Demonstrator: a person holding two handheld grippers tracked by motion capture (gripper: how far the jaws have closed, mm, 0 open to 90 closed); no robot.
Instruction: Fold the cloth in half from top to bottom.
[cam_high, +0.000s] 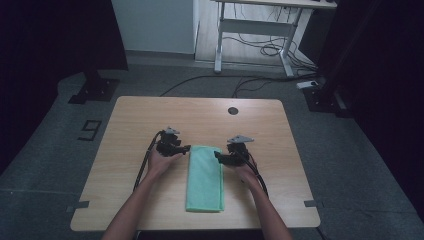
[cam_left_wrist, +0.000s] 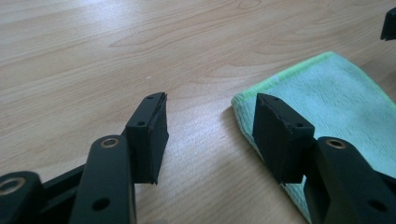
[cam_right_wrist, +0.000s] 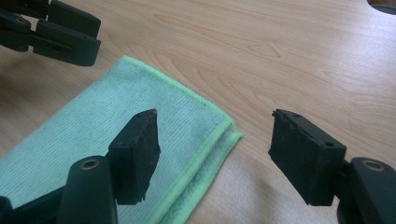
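A folded green cloth (cam_high: 205, 177) lies lengthwise on the wooden table (cam_high: 145, 112), its short far edge between my two grippers. At its far left corner my left gripper (cam_high: 186, 148) stands open; in the left gripper view (cam_left_wrist: 211, 105) one jaw is over bare wood and the other over the cloth (cam_left_wrist: 331, 93) corner. My right gripper (cam_high: 217, 155) is open at the far right corner. In the right gripper view (cam_right_wrist: 215, 116) one jaw hangs above the cloth (cam_right_wrist: 107, 112) and the other over the table. Neither gripper's pads press on the fabric.
A round cable hole (cam_high: 233, 110) is set in the table near its far edge. Beyond the table, a white desk frame (cam_high: 255, 30) stands over loose cables on the floor. Dark stands flank both far corners. Forearms come in from the table's near edge.
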